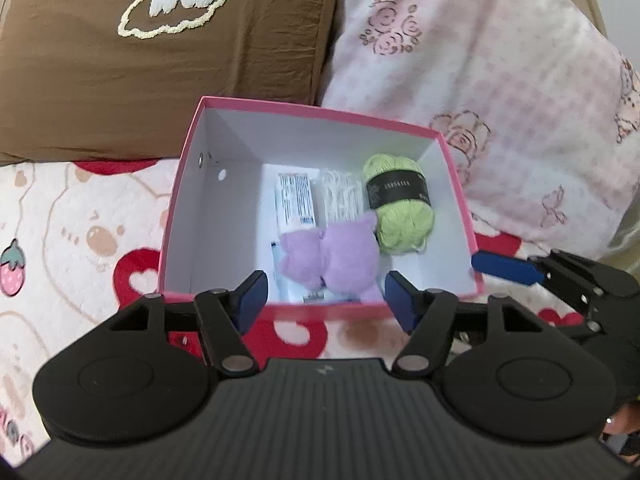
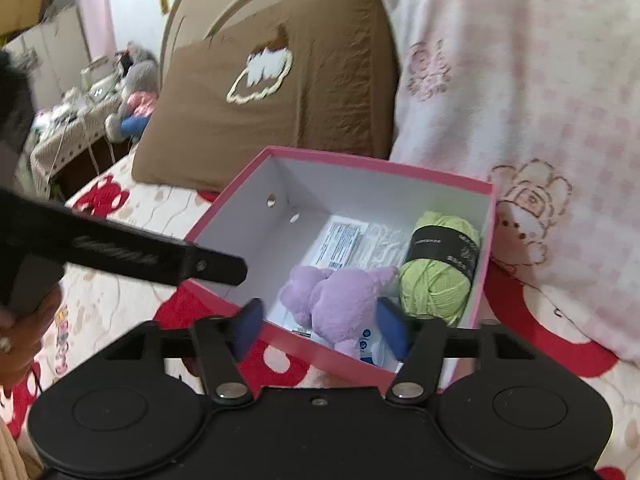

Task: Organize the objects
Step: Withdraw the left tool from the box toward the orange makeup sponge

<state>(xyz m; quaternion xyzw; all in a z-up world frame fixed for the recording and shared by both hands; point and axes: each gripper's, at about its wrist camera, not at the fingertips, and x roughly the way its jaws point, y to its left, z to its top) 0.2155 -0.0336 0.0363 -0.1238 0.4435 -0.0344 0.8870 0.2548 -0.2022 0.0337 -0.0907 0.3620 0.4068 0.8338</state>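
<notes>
A: Left tool (image 1: pixel 326 300) tilted downward over the near rim of the pink box (image 1: pixel 192 152); blue pads (image 1: pixel 253 294) spread apart, nothing between them, nothing gripped.

B: Same story on the right tool (image 2: pixel 326 328); angled down at the box (image 2: pixel 240 204) from its near right corner; fingers parted, pads (image 2: pixel 390 330) not pressing on anything; the purple plush toy (image 2: pixel 340 300) shows through the gap but lies down on the box floor, apart from the tool.

A: From the left view that plush toy (image 1: pixel 340 258) sits in the near part of the box, just beyond the fingertips; a green yarn ball (image 1: pixel 400 204) with a black band lies beside it on the right, against the right wall.

B: Behind the plush, a white labelled packet (image 1: pixel 296 200) and a clear bag of white bits (image 1: pixel 340 196), flat on the bottom.

A: The box rests on a bed blanket with red hearts and bears (image 1: pixel 80 216); brown pillow (image 1: pixel 160 60) and pink floral quilt (image 1: pixel 500 100) behind it.

B: A hand (image 2: pixel 24 328) on the other tool's grip shows at the left edge of the right view.
</notes>
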